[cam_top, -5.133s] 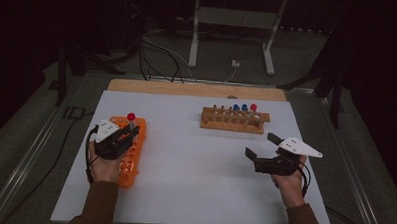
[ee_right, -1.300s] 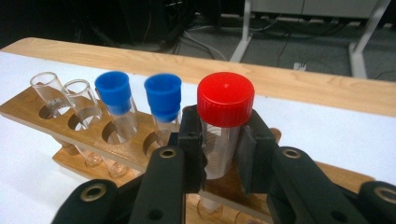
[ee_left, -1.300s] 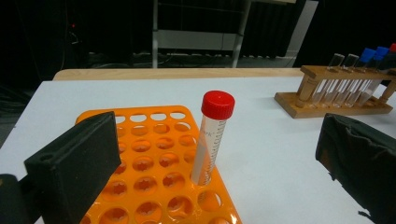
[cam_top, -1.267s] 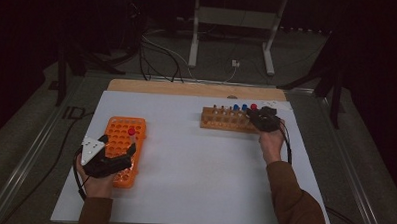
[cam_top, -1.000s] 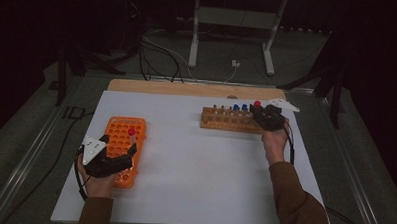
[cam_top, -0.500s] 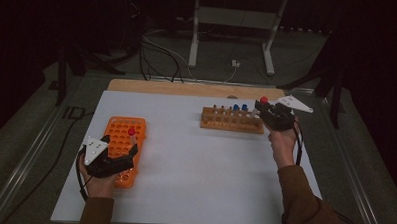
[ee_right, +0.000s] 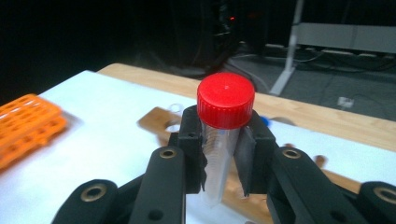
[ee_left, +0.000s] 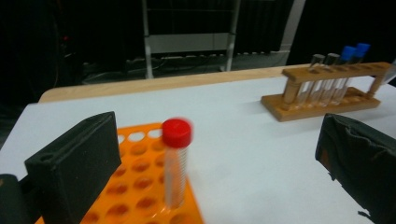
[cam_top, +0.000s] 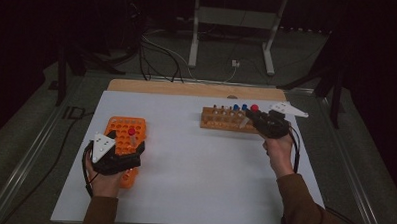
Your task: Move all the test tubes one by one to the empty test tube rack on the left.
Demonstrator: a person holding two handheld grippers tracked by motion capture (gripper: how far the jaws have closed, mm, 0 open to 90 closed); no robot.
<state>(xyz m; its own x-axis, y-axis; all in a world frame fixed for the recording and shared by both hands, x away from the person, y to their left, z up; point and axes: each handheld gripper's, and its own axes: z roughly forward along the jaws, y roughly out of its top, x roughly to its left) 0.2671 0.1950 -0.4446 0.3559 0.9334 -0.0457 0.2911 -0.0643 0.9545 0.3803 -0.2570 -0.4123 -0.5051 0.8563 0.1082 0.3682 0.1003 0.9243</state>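
My right gripper (cam_top: pixel 255 118) is shut on a clear tube with a red cap (ee_right: pixel 226 100) and holds it in the air just above the right end of the wooden rack (cam_top: pixel 220 121). Blue-capped tubes (ee_left: pixel 353 50) and clear ones stand in that rack. At the left, my left gripper (cam_top: pixel 126 142) rests open over the orange rack (cam_top: pixel 125 128). A second red-capped tube (ee_left: pixel 176 158) stands upright in the orange rack between the wide jaws, touching neither.
A white board (cam_top: pixel 194 182) covers the table, with a wooden strip (cam_top: pixel 187 89) along its far edge. Cables and a metal stand (cam_top: pixel 229 23) lie on the dark floor beyond. The wooden rack (ee_right: pixel 154 119) sits blurred below the held tube.
My right gripper has risen and drifted right from the wooden rack with the red-capped tube in it. The left hand has stayed by the orange rack.
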